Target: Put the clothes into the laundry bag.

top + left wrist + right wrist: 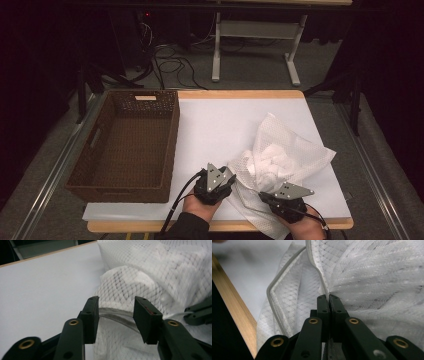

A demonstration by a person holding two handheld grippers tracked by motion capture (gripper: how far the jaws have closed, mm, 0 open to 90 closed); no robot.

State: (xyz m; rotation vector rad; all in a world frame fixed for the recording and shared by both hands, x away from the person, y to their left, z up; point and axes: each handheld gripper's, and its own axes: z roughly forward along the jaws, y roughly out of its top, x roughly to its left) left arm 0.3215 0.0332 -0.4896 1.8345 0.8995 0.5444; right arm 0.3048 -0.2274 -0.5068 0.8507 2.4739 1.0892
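The left hand-held gripper [115,318] has its two black jaws parted, with a grey zipper edge [117,317] of the white diamond-patterned mesh bag [155,277] running across the gap between them. The bag lies bunched on the white-topped counter [42,287]; another dark gripper's arm [200,311] shows at right

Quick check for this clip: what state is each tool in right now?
Left tool: open, jaws either side of the zipper edge of the white mesh laundry bag, not clamped.
Right tool: closed on the bag's zipper edge.
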